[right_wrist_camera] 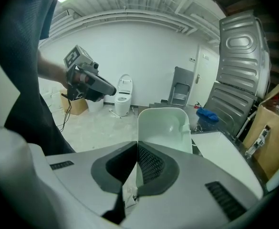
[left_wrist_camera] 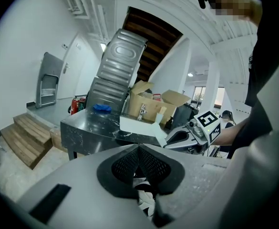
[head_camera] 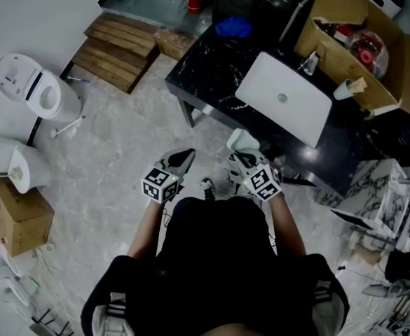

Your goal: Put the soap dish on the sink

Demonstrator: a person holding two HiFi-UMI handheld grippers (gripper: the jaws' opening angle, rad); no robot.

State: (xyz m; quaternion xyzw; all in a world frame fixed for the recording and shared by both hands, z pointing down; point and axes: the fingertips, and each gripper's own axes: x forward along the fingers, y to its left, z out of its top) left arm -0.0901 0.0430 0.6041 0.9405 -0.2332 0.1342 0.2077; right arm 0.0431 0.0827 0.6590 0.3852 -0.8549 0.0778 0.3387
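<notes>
A pale green-white soap dish stands on edge between the jaws of my right gripper, which is shut on its rim. In the head view the soap dish sticks out ahead of the right gripper, just short of the black marble counter. The white rectangular sink lies on that counter, with a faucet behind it. My left gripper hangs beside the right one over the floor. Its jaws meet with nothing between them. In the left gripper view the sink shows on the counter.
An open cardboard box of items sits behind the sink, and a blue cloth lies at the counter's far end. Wooden steps, a toilet and a small carton stand on the floor at left. Marble slabs lie right.
</notes>
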